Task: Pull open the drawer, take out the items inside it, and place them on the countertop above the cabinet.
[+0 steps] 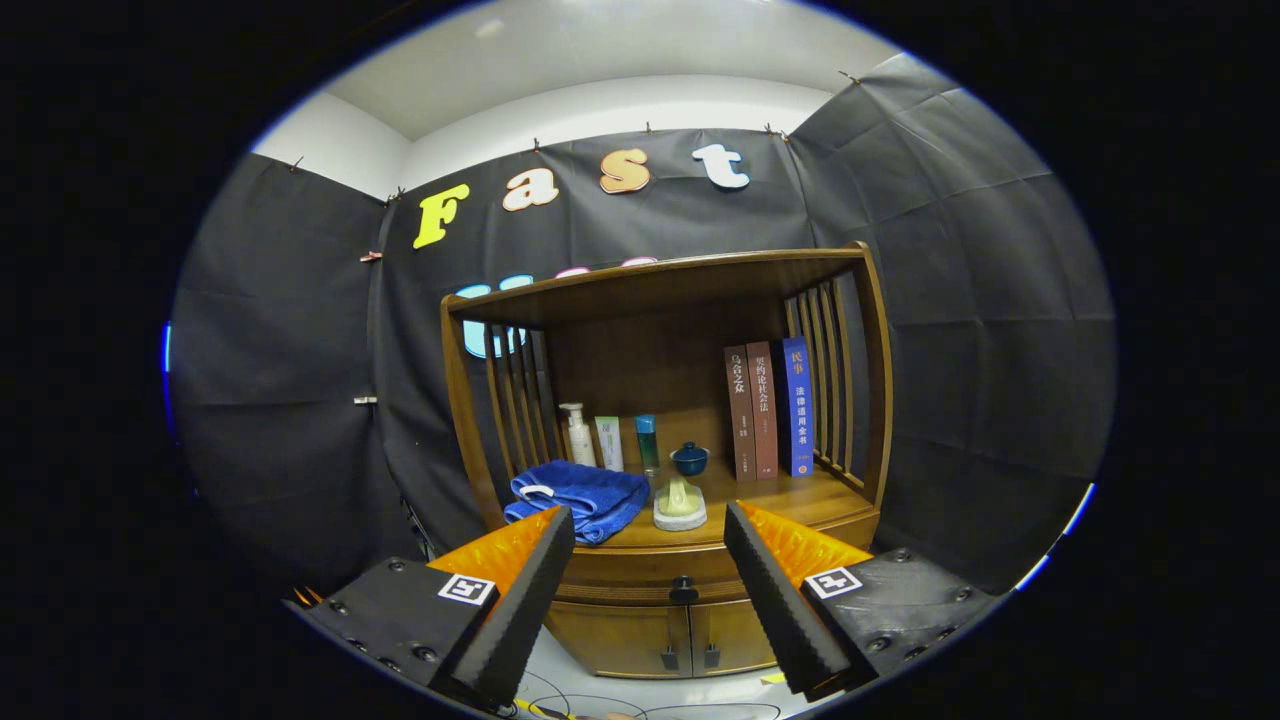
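A wooden cabinet [690, 620] stood against the booth's black cloth wall, with an open shelf frame rising above its countertop [800, 500] and slatted sides to left and right. The drawer [640, 575] ran across the front just under the countertop and was shut, its dark knob [683, 590] showing in the gap between the fingers; below it sat two small doors [690, 635]. On the countertop three books [768, 410] stood upright at the right, against the slats. A folded blue towel [578, 498] lay at the left front edge, just beyond the left finger. Behind it stood a pump bottle [576, 433], a tube [610, 443] and a slim teal bottle [647, 441] — all upright, in a row. Near the middle were a small pale dish with a yellowish piece on it [680, 505] and, just behind, a little dark blue lidded cup [689, 458]. The gripper [648, 540] hung in front of the cabinet, well short of it — its fingers spread wide apart, holding nothing.
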`<state>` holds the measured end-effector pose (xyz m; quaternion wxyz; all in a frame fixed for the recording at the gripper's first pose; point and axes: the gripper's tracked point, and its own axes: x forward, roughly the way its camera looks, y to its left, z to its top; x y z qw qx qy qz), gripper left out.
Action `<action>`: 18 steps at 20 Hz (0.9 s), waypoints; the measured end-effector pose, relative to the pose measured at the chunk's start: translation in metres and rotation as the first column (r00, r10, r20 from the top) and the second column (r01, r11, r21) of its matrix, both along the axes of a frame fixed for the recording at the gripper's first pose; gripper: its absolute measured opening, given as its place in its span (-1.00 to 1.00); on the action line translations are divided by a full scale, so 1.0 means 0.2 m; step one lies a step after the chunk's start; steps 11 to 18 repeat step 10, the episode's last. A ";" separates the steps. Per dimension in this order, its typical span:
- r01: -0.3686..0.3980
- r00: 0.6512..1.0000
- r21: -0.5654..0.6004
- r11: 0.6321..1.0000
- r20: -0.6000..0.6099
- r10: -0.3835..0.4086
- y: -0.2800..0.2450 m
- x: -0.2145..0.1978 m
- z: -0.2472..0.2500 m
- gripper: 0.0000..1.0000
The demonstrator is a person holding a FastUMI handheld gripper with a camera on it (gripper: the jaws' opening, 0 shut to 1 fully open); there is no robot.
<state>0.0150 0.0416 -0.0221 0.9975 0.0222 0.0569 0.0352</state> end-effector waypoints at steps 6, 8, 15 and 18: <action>0.000 1.000 0.006 1.000 -0.007 0.000 -0.01 0.00 -0.01 0.93; 0.000 1.000 0.002 1.000 -0.010 0.000 -0.01 0.00 -0.01 0.93; -0.001 1.000 -0.002 1.000 -0.014 0.001 -0.01 -0.01 -0.02 0.94; -0.001 1.000 -0.002 1.000 -0.014 0.001 -0.01 -0.01 -0.02 0.94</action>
